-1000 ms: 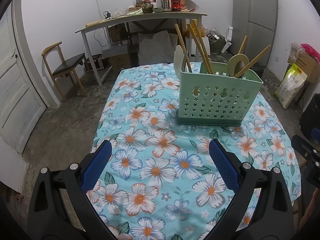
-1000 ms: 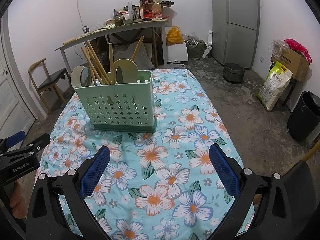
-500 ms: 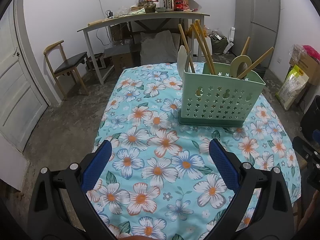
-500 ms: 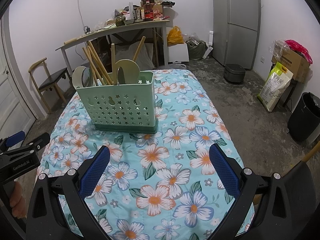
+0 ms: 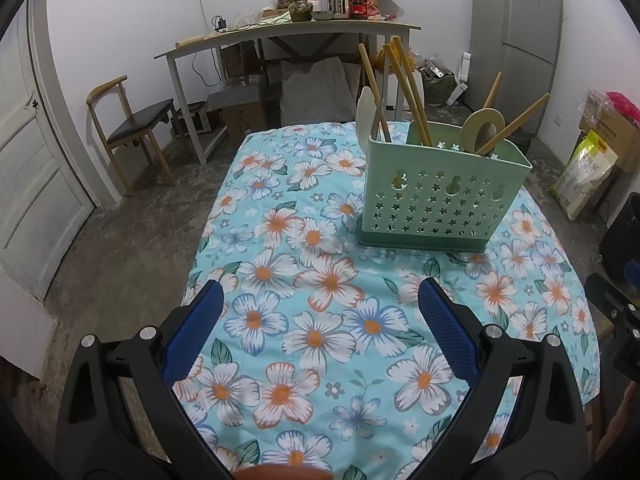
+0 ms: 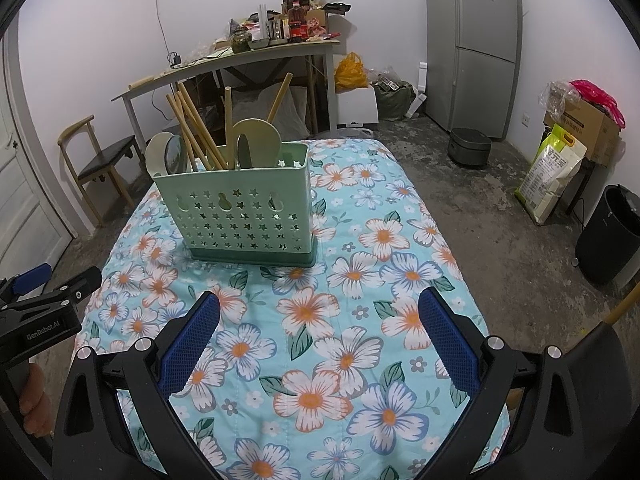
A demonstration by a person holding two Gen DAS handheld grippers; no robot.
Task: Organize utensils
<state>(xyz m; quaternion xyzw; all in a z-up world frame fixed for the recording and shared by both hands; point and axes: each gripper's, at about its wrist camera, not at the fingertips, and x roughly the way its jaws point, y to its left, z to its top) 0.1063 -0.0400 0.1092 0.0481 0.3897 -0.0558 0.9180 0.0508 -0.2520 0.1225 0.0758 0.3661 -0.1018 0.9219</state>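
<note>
A mint-green perforated utensil holder (image 5: 440, 196) (image 6: 244, 216) stands upright on the floral tablecloth (image 5: 320, 320) (image 6: 340, 340). Wooden chopsticks (image 5: 404, 84) (image 6: 192, 128), wooden spoons (image 5: 484, 132) (image 6: 258, 140) and a pale ladle (image 5: 366, 112) (image 6: 158, 154) stick out of its top. My left gripper (image 5: 320, 320) hovers over the cloth, near side and left of the holder, open and empty. My right gripper (image 6: 320, 324) hovers in front of the holder, open and empty. The left gripper's body (image 6: 40, 312) shows at the left edge of the right wrist view, held by a hand (image 6: 34, 400).
A cluttered white desk (image 5: 288, 36) and a wooden chair (image 5: 132, 120) stand beyond the table. A grey fridge (image 6: 472, 40), a rice cooker (image 6: 468, 146), a sack (image 6: 552, 172), a cardboard box (image 6: 588, 124) and a black bin (image 6: 608, 232) are on the right. A white door (image 5: 28, 160) lies left.
Both grippers have drawn slightly back and up from the holder, which looks a little farther off. Both stay open and empty.
</note>
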